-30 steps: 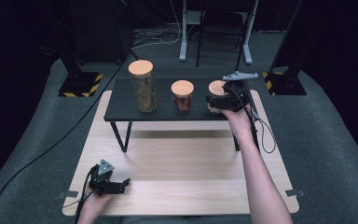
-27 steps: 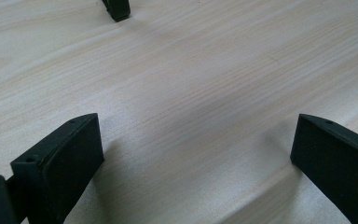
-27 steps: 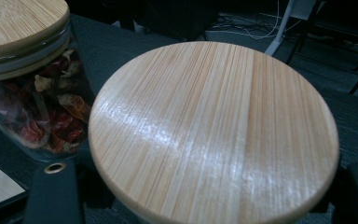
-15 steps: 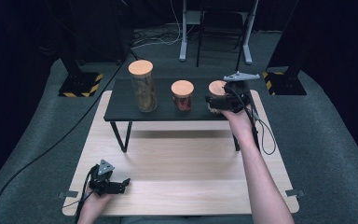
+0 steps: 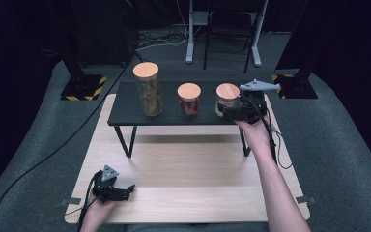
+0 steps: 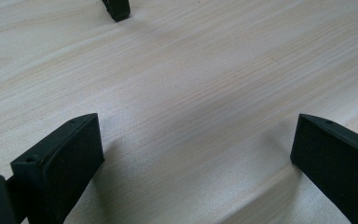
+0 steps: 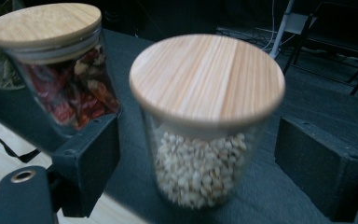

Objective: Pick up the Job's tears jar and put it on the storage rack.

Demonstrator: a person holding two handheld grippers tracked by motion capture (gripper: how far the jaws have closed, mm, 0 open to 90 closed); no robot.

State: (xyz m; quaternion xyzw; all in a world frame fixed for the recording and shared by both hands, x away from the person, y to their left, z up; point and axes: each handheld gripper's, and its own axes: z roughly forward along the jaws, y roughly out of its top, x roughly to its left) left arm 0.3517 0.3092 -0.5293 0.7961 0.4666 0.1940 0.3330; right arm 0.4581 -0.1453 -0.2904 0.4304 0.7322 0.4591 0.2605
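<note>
Now bean jar (image 7: 205, 140) btwn right gripper (image 7: 198, 154) fingers (image 7: 91, 158), jaws just opening, untouched.

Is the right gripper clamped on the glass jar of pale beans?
No: the right gripper has its fingers apart from the wooden-lidded glass jar of pale beans, with gaps on both sides.

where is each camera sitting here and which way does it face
High view: fixed above the person's side, looking forward and down on the wooden table and black shelf; both forearms enter from the bottom.
Left gripper view: rides the left hand-held gripper, looking low across bare tabletop; its two black jaws stand wide apart.
Right gripper view: rides the right hand-held gripper, facing the jar of pale grains; the jaws flank it without touching, having just been opening.
Shared: the high and right gripper views both show that jar and the jar of red pieces.
</note>
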